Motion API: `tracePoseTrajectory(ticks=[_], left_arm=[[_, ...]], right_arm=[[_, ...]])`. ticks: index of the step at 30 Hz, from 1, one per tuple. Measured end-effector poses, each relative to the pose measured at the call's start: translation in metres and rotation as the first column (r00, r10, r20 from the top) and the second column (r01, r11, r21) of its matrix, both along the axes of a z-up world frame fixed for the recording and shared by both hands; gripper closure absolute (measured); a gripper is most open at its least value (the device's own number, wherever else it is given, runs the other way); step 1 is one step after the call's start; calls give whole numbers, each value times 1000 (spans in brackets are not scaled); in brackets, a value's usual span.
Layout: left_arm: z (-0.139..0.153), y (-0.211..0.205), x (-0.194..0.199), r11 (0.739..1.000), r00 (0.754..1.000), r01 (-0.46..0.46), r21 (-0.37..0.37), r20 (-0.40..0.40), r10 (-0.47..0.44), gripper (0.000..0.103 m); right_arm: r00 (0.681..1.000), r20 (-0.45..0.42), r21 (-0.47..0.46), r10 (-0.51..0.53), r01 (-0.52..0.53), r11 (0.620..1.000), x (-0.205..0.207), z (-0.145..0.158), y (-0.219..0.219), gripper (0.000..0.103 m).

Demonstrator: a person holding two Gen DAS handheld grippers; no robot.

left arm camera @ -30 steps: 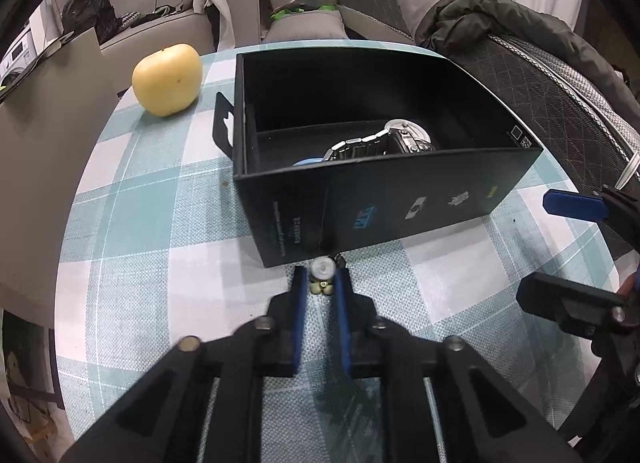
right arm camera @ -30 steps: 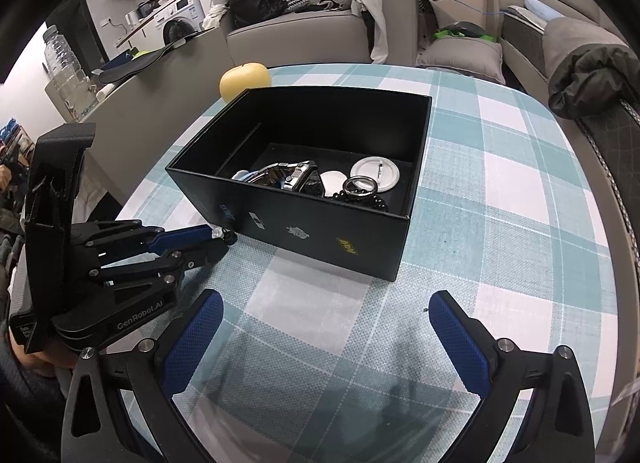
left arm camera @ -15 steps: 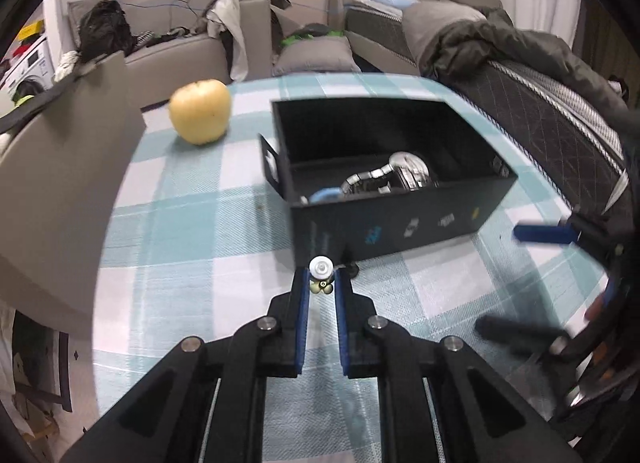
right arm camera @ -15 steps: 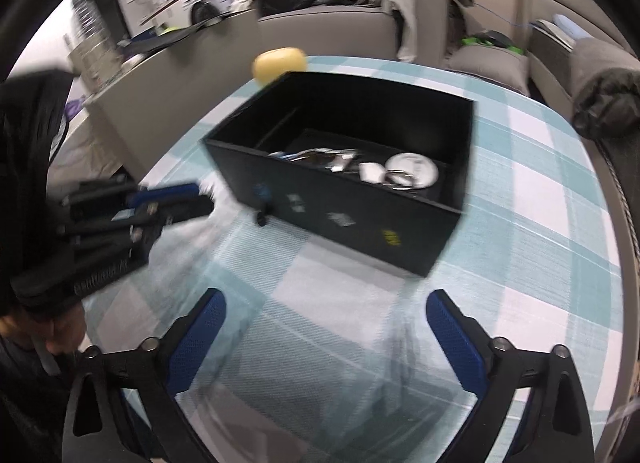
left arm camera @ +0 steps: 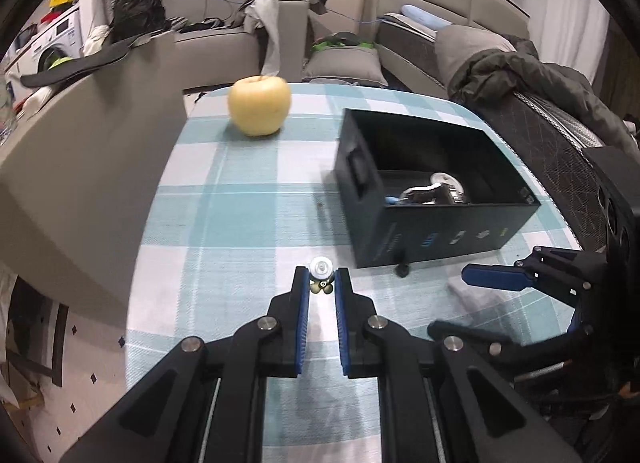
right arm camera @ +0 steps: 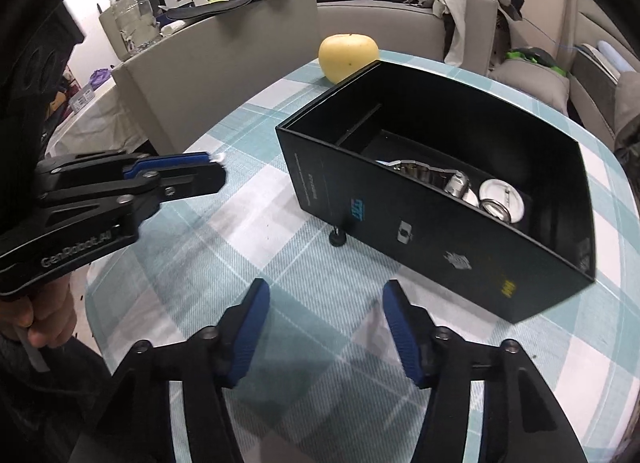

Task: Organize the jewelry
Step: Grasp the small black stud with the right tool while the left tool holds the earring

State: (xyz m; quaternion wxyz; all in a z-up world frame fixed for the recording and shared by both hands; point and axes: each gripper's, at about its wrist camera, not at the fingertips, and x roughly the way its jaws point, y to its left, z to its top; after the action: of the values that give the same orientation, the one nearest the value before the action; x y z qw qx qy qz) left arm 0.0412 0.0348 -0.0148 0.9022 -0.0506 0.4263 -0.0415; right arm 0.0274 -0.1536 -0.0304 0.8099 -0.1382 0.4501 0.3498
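Observation:
My left gripper (left arm camera: 321, 283) is shut on a small silver and gold earring (left arm camera: 321, 269), held above the checked tablecloth to the left of the black box (left arm camera: 436, 239). Inside the box lie a steel watch (left arm camera: 430, 193) and other pieces. A small dark stud (left arm camera: 402, 269) lies on the cloth against the box's front wall. In the right wrist view my right gripper (right arm camera: 326, 299) hovers over the cloth in front of the box (right arm camera: 404, 215) with its jaws closing and nothing between them. The stud (right arm camera: 337, 238) lies just beyond its tips. The left gripper (right arm camera: 208, 165) shows at the left.
A yellow apple (left arm camera: 259, 105) sits on the round table behind the box. A grey chair back (left arm camera: 80, 167) stands close at the table's left edge. Sofas with clothes and cushions (left arm camera: 280, 23) fill the background. A person's hand (right arm camera: 40, 319) grips the left tool.
The left gripper has drawn back and leftward from the box with the earring still in it. The right gripper has swung left toward the box's front corner, and its jaws have narrowed markedly.

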Motion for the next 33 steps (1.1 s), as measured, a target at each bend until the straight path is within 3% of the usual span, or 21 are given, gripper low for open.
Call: tracePoseTrajectory(ticks=[5,9,28,33], left_arm=[[1,14,-4,999,1000,-25,-23,-2,25,95],[-1,21,-7,999,999,-36,-21,-1,36,95],[-4,38,-12,998,999,-49,-34,-9,49,95],[-4,40,-14,998,999,-50,-36,-9,49,95]], right_arm=[[1000,10,-7,3,-3,1000,7,0,11,53],[1000,12,-23,-2,2,1000,10,-3,17,64],[999,48,-75,-7,11,997,13,-10,40,74],[998,66,-92,-6,12,996,13,-11,47,81]])
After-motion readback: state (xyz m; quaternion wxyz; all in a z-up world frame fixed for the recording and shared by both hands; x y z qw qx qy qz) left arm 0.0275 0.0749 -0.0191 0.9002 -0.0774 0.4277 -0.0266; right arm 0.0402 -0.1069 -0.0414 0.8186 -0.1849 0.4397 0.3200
